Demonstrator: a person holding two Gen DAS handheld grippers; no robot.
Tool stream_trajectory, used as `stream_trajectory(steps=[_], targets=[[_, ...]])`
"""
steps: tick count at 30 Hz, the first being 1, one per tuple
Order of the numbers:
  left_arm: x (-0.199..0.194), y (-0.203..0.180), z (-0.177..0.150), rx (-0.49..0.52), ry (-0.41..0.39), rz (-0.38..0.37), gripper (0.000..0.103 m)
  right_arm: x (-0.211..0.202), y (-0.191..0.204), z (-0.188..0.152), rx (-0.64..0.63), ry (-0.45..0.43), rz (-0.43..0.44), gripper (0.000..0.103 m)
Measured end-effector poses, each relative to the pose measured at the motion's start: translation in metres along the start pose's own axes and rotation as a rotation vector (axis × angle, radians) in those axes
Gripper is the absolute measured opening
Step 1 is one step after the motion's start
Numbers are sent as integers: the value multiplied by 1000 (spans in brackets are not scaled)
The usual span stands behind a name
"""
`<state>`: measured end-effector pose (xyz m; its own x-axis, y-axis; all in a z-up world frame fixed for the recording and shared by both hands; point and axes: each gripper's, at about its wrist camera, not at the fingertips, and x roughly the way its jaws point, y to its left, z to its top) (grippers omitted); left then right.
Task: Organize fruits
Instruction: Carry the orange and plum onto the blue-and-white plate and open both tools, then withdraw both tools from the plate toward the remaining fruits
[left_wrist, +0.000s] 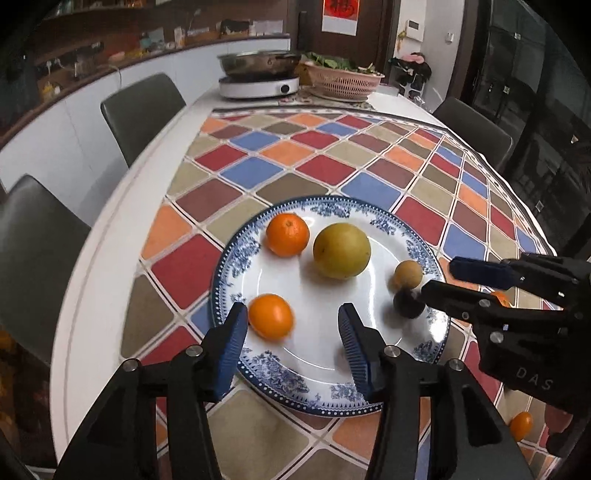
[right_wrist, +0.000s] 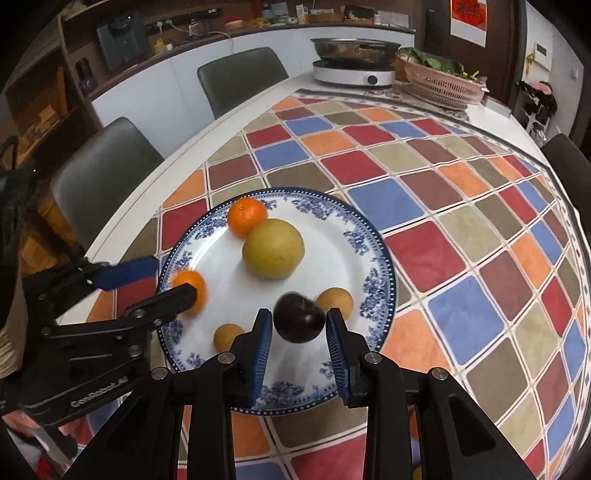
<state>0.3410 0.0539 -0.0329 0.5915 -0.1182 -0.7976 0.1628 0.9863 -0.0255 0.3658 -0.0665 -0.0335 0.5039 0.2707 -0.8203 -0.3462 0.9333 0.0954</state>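
A blue-and-white plate (left_wrist: 221, 280) (right_wrist: 382, 266) lies on the checked tablecloth. On it rest a far orange (left_wrist: 287, 235) (right_wrist: 246, 217), a big yellow round fruit (left_wrist: 341, 250) (right_wrist: 273, 248) and small tan fruits (left_wrist: 407, 274) (right_wrist: 334, 301). My left gripper (left_wrist: 291, 314) (right_wrist: 176, 277) is open over the plate's near left; a blurred orange (left_wrist: 270, 316) (right_wrist: 184, 277) sits on the plate by its left pad, well clear of the right one. My right gripper (right_wrist: 298, 315) (left_wrist: 439, 277) is open, and the dark plum (right_wrist: 299, 321) (left_wrist: 408, 304) sits between its pads on the plate.
Another small orange (left_wrist: 521, 424) lies off the plate at the near right. At the far end stand an induction cooker (left_wrist: 258, 86) with a steel pan and a pink basket (left_wrist: 343, 81) of greens. Grey chairs (left_wrist: 142, 110) line the table's left edge.
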Motion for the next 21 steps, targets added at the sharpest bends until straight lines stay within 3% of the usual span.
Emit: stream_trajectory(steps=[2,10,11,13,21], targets=[[-8,-2,-1,4,-6,26,50,-7,0,-1,-1,-15,-10,41],[-55,-16,-14,27,-87,73,51,-49,3,-14,-20,-95,-28,41],[-61,-19,-16,30,-99,79,51,-57,4,-17,-24,-110,-31,46],[-76,-23,-19,29,-131,94,55,-71,5,-23,-24,-143,-41,53],[-120,-43,-34,16,-205,94,68,-114,3,-47,-6,-212,-37,53]])
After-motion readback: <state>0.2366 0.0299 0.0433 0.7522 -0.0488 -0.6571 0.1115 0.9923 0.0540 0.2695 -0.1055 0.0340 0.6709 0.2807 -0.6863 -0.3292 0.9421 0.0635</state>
